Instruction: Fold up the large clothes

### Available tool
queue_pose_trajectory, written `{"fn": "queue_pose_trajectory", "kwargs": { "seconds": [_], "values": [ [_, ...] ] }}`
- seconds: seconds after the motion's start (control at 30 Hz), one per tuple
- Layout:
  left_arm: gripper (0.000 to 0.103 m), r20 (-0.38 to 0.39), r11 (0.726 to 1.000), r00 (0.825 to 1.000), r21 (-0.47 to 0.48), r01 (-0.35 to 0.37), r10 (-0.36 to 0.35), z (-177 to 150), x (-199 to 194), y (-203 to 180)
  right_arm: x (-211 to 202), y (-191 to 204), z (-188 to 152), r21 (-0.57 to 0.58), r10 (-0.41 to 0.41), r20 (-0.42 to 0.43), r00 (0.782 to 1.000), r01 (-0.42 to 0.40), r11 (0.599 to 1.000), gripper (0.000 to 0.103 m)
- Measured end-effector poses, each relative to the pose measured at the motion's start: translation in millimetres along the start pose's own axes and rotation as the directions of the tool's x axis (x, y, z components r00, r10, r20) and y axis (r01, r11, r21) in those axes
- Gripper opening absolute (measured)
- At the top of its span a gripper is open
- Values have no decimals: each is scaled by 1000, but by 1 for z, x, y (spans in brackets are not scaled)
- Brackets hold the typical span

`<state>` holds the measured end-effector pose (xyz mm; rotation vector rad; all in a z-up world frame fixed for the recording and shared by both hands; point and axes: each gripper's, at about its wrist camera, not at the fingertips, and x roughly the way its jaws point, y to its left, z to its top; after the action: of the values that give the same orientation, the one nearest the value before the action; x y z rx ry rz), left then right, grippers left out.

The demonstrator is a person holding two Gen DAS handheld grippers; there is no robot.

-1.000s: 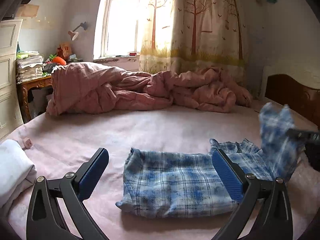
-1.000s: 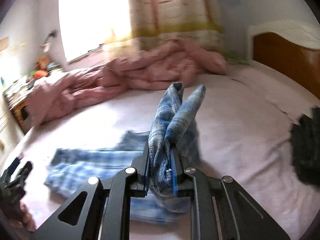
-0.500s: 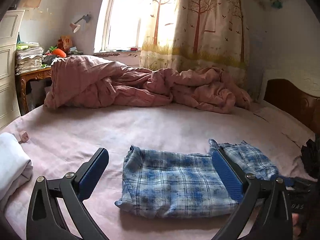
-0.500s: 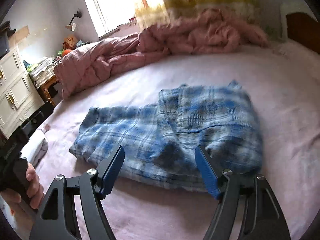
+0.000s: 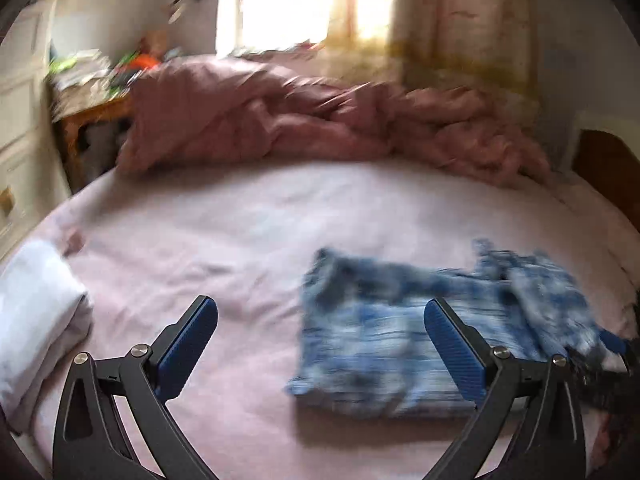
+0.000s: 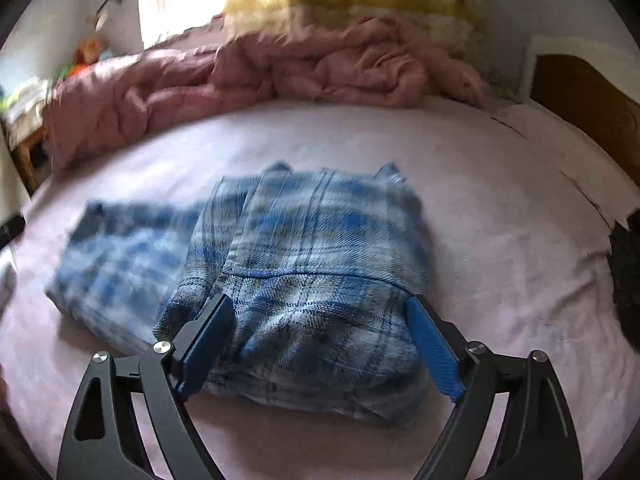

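Right wrist view: the blue plaid garment (image 6: 304, 272) is seen lying on the bed (image 6: 500, 280), one end folded over. Both the right hand-held gripper (image 6: 320, 348) and left hand-held gripper (image 5: 320, 356) are spread apart, empty. Further folding is judged outstanding.

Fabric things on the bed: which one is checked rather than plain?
The blue plaid garment, folded on the pink sheet. The white bundle and the rumpled pink quilt are plain.
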<state>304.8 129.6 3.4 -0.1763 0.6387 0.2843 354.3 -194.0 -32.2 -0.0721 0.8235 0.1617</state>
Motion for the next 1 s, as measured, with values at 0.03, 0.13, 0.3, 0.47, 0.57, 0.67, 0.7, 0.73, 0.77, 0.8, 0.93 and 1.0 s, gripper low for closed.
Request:
{"fn": "queue_pose_trajectory", "kwargs": {
  "seconds": [0.03,0.13,0.3,0.47,0.57,0.67,0.7,0.73,0.77,0.8,0.93,1.0],
  "values": [
    [103,-28,1000,1000,-19,9,-10,0,7,7,7,5,-2,-24,-16,-10,1000,16,1000,97],
    [103,-132,996,990,-84,32,-43,-2,31,20,23,13,-9,-70,-56,-35,998,53,996,103],
    [101,-273,950,948,-303,77,-164,-26,63,40,29,20,-17,-99,-82,-28,996,79,992,103],
    [93,-313,880,889,-442,176,-335,-44,86,41,12,5,-12,-17,-5,-10,1000,5,1000,103],
    [70,-288,887,895,-415,204,-340,-45,88,34,-6,-7,-11,31,26,13,1000,-27,999,103],
    [25,-250,877,898,-417,237,-362,-44,87,30,-29,-19,-12,28,16,55,998,-18,999,103],
    [20,-216,859,893,-431,275,-394,-43,83,31,-37,-23,-12,22,10,65,998,-12,1000,103],
    [18,-189,855,895,-427,295,-404,-40,78,30,-46,-29,-13,14,5,77,997,-6,1000,103],
    [16,-152,867,905,-386,316,-398,-32,66,24,-53,-34,-14,8,1,83,997,-2,1000,103],
    [16,-113,881,911,-324,345,-398,-22,53,15,-58,-38,-15,4,-3,86,996,3,1000,103],
    [14,-4,886,897,-155,437,-443,9,-1,-29,-79,-67,-20,-5,-35,97,995,36,999,103],
    [14,22,876,882,-106,470,-471,18,-24,-59,-86,-84,-23,7,-79,109,991,79,997,103]
  ]
}}
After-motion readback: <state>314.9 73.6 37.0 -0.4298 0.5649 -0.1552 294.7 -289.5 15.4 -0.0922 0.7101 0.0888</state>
